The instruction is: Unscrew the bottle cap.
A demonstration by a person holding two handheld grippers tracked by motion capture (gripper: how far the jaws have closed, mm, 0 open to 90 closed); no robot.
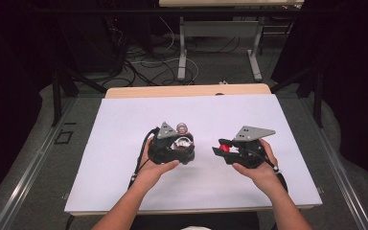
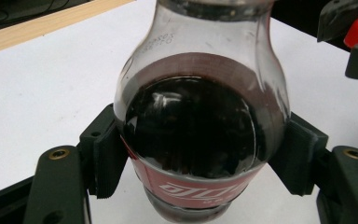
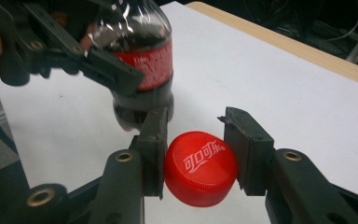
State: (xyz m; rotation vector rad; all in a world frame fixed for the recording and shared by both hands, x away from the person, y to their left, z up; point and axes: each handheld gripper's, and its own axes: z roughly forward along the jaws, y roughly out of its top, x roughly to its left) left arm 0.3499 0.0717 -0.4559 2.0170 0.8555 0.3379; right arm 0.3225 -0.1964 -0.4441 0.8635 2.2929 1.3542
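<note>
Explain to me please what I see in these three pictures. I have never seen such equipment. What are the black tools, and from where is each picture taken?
A person sits at a table covered with a white sheet and holds a hand tool in each hand. Each tool is a gripper with two black jaws. The high view looks down from above the table. The other two pictures come from small cameras riding on the grippers.

The left gripper is shut on a cola bottle, dark drink inside, red label, neck open. The right gripper is shut on the bottle's red cap, held apart from the bottle. In the high view the bottle is at the left and the cap at the right.
</note>
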